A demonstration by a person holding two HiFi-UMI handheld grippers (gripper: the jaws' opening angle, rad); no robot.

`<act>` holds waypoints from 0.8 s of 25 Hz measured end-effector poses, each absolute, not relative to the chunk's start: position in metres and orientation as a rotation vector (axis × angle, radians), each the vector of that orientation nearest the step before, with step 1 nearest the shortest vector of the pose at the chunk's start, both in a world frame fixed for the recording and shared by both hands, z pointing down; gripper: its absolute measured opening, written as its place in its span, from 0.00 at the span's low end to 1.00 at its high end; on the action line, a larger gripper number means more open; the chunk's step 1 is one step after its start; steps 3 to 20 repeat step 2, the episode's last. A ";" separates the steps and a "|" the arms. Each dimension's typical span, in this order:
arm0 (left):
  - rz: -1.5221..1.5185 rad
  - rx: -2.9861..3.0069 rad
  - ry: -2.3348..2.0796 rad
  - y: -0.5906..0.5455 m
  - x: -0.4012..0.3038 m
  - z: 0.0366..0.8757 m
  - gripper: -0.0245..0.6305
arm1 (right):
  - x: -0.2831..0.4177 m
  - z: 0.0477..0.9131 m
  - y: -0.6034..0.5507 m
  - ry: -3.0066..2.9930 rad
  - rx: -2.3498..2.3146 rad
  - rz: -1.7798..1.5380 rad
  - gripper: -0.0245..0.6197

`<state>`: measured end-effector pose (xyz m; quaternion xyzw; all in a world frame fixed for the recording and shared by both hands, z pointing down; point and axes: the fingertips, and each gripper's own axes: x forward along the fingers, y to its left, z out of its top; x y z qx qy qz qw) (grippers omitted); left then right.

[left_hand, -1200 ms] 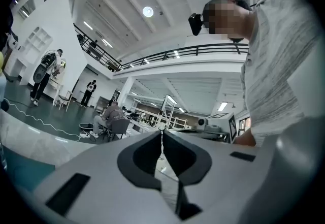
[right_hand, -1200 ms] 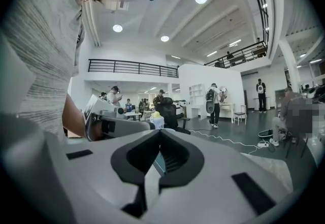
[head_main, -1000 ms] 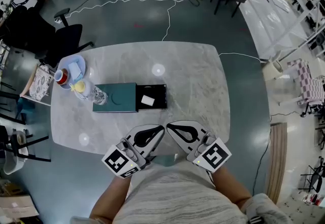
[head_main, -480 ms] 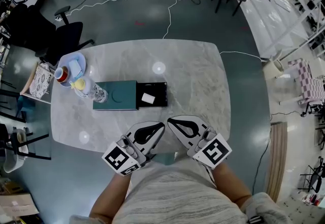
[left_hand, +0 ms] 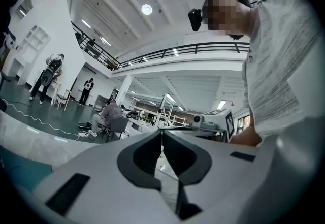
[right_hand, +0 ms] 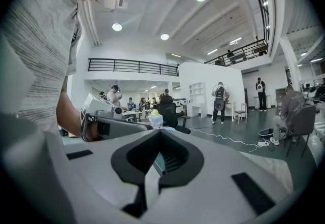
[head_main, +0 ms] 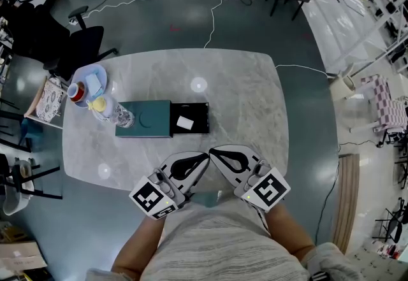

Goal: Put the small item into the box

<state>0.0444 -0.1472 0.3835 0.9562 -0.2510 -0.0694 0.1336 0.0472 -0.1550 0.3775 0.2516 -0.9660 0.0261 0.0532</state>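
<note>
Two white hand-held tools sat at the near edge of the pale grey marbled surface [head_main: 248, 101], angled in toward each other so their tips lay just beside one another. The left tool [head_main: 201, 161] had its dark-lined jaws shut tip to tip with nothing between them, as its own view showed [left_hand: 162, 132]. The right tool [right_hand: 159, 132] was likewise closed and empty, a little ahead of its partner in the head view [head_main: 214, 155]. Each carried a cube with square black markers at the back, close to the person's grey-striped shirt.

Further out, near the middle of the surface, lay the flat teal box [head_main: 143, 121] with its black inner tray [head_main: 203, 118] slid out to the right. The small white flat item [head_main: 185, 123] rested inside that tray. Just left of the box a clear plastic bottle with a yellow cap [head_main: 112, 115] lay on its side, and beyond it stood a pale blue plate [head_main: 97, 74] with a red-lidded jar [head_main: 76, 93] on its near-left edge. Past the far left corner stood a black office chair [head_main: 86, 49], and a white cable [head_main: 153, 0] trailed across the dark floor.
</note>
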 end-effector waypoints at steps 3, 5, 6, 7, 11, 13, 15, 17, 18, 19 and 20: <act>-0.195 2.773 -0.720 -0.147 0.046 0.383 0.07 | 0.049 0.378 -0.155 -2.926 0.763 0.085 0.06; -0.195 2.773 -0.720 -0.147 0.046 0.383 0.07 | 0.049 0.378 -0.155 -2.926 0.763 0.085 0.06; -0.195 2.773 -0.720 -0.147 0.046 0.383 0.07 | 0.049 0.378 -0.155 -2.926 0.763 0.085 0.06; -0.195 2.773 -0.720 -0.147 0.046 0.383 0.07 | 0.049 0.378 -0.155 -2.926 0.763 0.085 0.06; -0.195 2.773 -0.720 -0.147 0.046 0.383 0.07 | 0.049 0.378 -0.155 -2.926 0.763 0.085 0.06; -0.195 2.773 -0.720 -0.147 0.046 0.383 0.07 | 0.049 0.378 -0.155 -2.926 0.763 0.085 0.06; -0.195 2.773 -0.720 -0.147 0.046 0.383 0.07 | 0.049 0.378 -0.155 -2.926 0.763 0.085 0.06; -0.195 2.773 -0.720 -0.147 0.046 0.383 0.07 | 0.049 0.378 -0.155 -2.926 0.763 0.085 0.06; -0.195 2.773 -0.720 -0.147 0.046 0.383 0.07 | 0.049 0.378 -0.155 -2.926 0.763 0.085 0.06; -0.195 2.773 -0.720 -0.147 0.046 0.383 0.07 | 0.049 0.378 -0.155 -2.926 0.763 0.085 0.06; -0.195 2.773 -0.720 -0.147 0.046 0.383 0.07 | 0.049 0.378 -0.155 -2.926 0.763 0.085 0.06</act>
